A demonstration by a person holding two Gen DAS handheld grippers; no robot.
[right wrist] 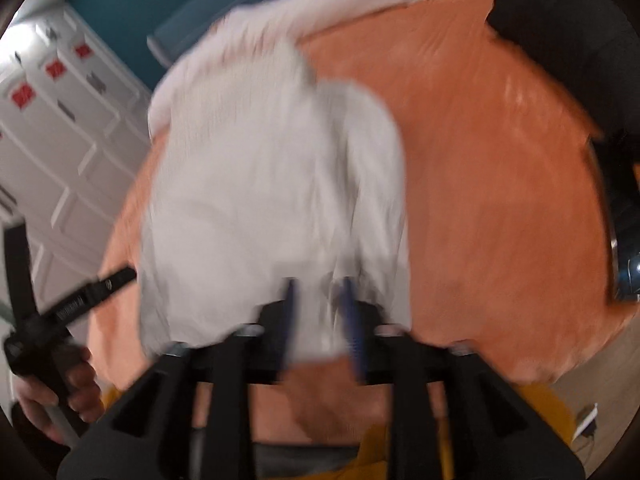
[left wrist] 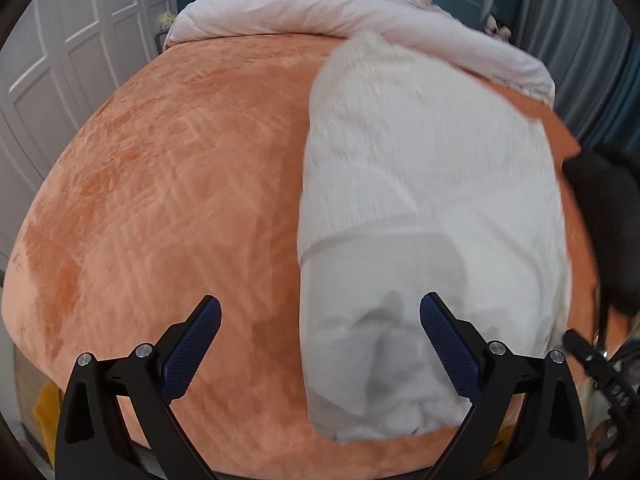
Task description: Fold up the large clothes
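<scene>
We tilt both grippers down over the orange bed (left wrist: 168, 184). The white garment (left wrist: 432, 208) lies folded lengthwise on it. Left gripper (left wrist: 320, 344) spread, empty; right gripper (right wrist: 318, 320) parted above the garment's near edge.

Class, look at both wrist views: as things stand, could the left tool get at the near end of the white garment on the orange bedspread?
Probably yes. The left tool stands open and empty just above the white garment, whose near end lies flat on the orange bedspread with nothing between them.
</scene>
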